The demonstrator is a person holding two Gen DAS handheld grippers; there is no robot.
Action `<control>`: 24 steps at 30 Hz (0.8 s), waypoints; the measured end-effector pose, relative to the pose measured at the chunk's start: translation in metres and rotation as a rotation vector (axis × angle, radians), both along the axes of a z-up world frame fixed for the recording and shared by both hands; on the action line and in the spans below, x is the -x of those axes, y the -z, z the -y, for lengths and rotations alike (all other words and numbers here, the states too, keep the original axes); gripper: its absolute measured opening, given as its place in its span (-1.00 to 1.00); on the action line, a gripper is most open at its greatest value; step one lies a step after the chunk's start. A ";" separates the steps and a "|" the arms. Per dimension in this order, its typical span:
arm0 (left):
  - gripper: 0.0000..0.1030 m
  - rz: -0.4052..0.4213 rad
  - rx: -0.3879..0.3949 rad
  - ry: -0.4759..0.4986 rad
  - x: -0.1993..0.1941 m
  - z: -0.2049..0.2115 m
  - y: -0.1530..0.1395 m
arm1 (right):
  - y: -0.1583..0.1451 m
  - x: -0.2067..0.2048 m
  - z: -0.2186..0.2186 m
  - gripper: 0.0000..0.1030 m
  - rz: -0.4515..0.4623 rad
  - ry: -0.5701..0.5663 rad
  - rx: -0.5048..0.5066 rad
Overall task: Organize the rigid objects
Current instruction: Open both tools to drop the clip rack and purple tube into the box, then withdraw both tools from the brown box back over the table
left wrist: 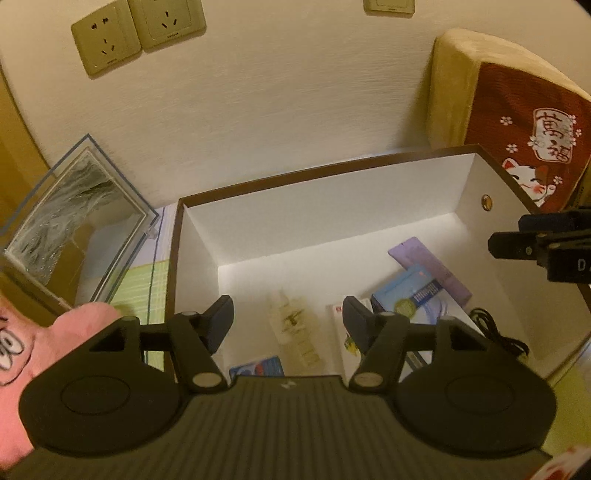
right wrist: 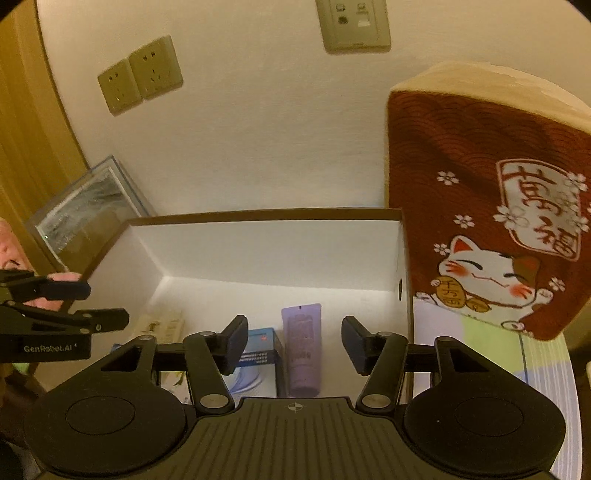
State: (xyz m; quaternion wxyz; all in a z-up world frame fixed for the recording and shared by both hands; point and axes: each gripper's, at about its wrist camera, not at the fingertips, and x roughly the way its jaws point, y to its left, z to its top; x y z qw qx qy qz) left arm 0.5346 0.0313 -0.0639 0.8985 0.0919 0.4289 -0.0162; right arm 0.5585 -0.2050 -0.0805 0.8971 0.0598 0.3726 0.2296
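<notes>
A white box with a brown rim stands against the wall. Inside lie a purple tube, a blue carton, a pale plastic strip, a white card, a small blue pack and a black cable. My left gripper is open and empty above the box's near left part. My right gripper is open and empty above the box's near right part. Each gripper shows from the side in the other's view.
A clear plastic case leans at the left of the box. A pink plush lies near left. A red lucky-cat cushion stands right of the box. Wall sockets are above.
</notes>
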 end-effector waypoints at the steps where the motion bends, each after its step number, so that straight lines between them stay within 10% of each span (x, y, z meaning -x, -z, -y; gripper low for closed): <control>1: 0.23 0.003 0.002 -0.003 0.005 0.000 -0.003 | -0.002 0.004 0.002 0.14 0.006 -0.001 -0.005; 24: 0.23 0.016 0.081 -0.040 0.136 0.019 -0.042 | -0.034 0.127 0.055 0.23 0.018 0.064 -0.132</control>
